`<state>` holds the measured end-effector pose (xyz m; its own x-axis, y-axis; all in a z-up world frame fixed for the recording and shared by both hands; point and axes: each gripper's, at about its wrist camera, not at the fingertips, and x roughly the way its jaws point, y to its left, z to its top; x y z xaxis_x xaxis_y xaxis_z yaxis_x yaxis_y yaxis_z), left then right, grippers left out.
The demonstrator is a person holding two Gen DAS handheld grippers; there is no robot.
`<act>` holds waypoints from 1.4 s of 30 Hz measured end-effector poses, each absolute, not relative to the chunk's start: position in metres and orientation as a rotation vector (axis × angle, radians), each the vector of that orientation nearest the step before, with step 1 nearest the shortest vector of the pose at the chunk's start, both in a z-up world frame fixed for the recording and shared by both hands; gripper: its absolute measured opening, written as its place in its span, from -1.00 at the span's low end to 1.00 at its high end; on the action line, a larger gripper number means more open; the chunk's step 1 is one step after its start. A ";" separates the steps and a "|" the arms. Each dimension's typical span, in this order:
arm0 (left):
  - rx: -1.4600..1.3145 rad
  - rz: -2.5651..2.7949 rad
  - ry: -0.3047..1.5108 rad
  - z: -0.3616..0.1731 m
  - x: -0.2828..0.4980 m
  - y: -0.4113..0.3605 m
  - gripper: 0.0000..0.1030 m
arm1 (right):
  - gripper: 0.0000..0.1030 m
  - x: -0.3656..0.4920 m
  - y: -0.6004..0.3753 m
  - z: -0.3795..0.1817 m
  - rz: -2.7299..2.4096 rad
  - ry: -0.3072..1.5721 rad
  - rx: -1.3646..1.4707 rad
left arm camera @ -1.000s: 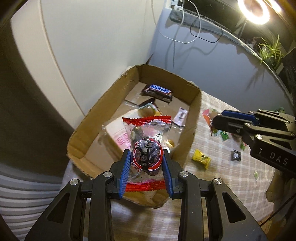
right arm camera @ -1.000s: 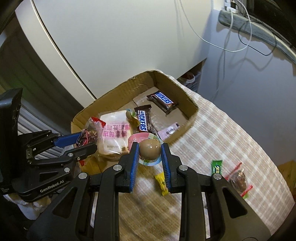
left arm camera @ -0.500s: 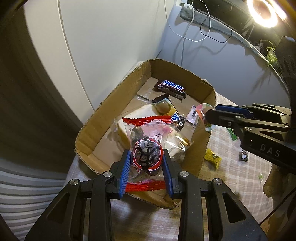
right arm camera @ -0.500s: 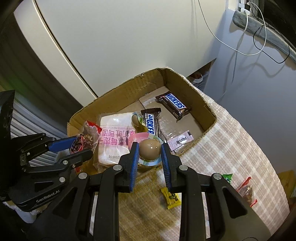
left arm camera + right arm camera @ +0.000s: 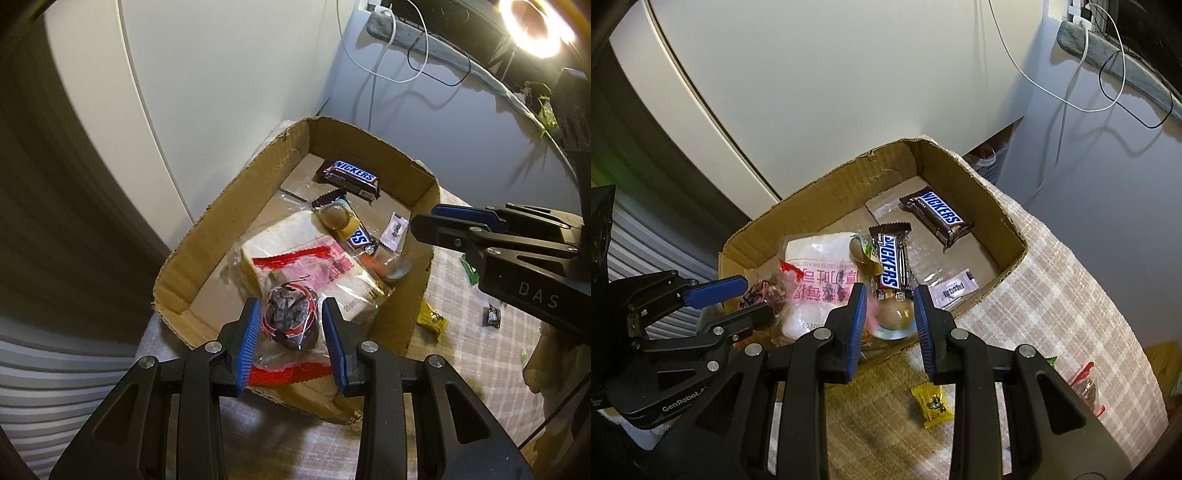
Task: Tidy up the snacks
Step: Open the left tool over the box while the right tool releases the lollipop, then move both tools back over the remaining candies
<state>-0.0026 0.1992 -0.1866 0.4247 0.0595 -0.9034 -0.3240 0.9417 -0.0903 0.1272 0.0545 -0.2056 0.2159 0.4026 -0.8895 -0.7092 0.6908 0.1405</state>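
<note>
The left hand-held gripper [image 5: 290,334] has its blue pads on either side of a clear, red-edged packet with a dark round sweet inside [image 5: 291,321], and its jaws are opening; the packet is between them, over the near end of the open brown cardboard box [image 5: 207,240]. The right hand-held gripper [image 5: 888,317] is also opening, with a blurred brown egg-like snack in a pale plastic cup [image 5: 895,315] between its pads; whether the pads still press on it is hard to tell from the motion blur.

In the box lie a white bread slice in a pink-printed wrapper [image 5: 295,236], two brown Snickers bars [image 5: 936,216], a second egg snack [image 5: 334,216] and a small pale sachet [image 5: 955,290].

The left view shows the right gripper only side-on, its far pad hidden. The right view alone shows a yellow wrapped candy [image 5: 932,404] clearly on the checked cloth of the desk [image 5: 1071,295], and a red-edged packet [image 5: 1086,386] cut by the frame edge.
</note>
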 end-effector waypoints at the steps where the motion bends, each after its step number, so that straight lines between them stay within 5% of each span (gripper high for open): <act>1: -0.266 0.245 1.110 -0.187 -0.002 0.200 -0.29 | -0.44 0.128 0.054 -0.205 0.789 1.108 -0.327; 7: -0.250 0.265 1.103 -0.186 -0.001 0.201 0.17 | 0.27 0.129 0.051 -0.201 0.783 1.091 -0.322; 11: -0.238 0.267 1.113 -0.188 -0.001 0.199 0.19 | 0.54 0.132 0.048 -0.199 0.764 1.090 -0.315; 42: -0.192 0.121 1.100 -0.175 0.012 0.143 0.19 | 0.56 0.145 -0.068 -0.184 0.579 1.117 -0.184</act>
